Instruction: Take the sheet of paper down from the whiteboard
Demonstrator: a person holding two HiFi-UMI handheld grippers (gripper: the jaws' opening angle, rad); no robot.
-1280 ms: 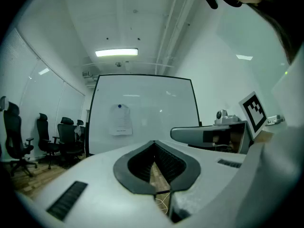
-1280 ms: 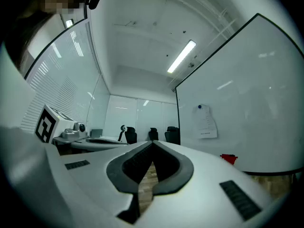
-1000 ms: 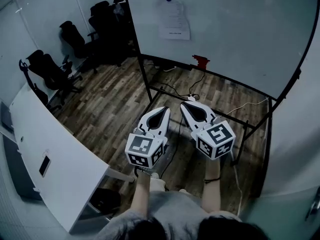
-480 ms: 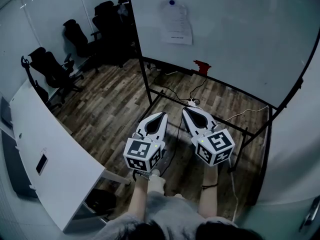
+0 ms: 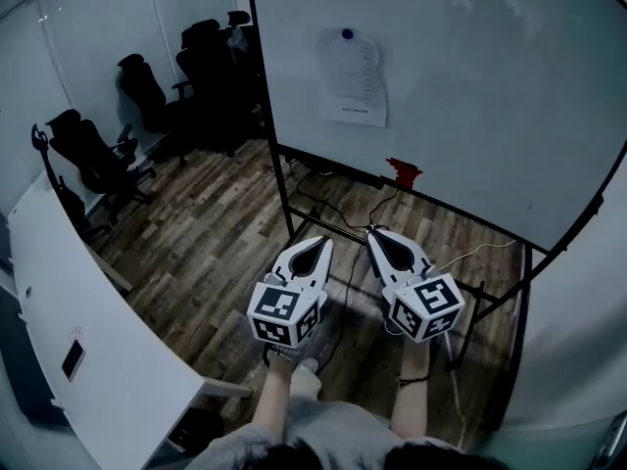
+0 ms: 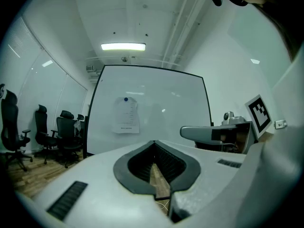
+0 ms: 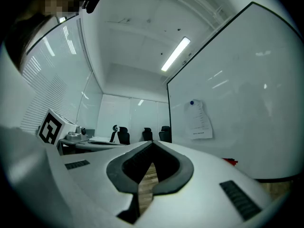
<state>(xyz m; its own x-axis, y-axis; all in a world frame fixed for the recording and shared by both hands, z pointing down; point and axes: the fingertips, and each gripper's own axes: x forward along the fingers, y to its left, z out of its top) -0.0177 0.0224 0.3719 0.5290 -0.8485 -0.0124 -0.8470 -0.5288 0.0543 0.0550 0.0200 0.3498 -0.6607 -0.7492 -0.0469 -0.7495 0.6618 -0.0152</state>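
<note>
the thin, floppy sheet of paper (image 5: pixel 353 78) hangs from a blue magnet (image 5: pixel 347 35) on the whiteboard (image 5: pixel 480 96), well ahead of the left gripper (image 5: pixel 314 242) and right gripper (image 5: pixel 378 234), both closed and empty, and likely pinches best at a loose lower corner.

Print on the paper (image 5: pixel 354 78) unreadably small.

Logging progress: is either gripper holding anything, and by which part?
Nothing is held: left gripper and right gripper are shut and empty; the sheet of paper hangs on the whiteboard.
</note>
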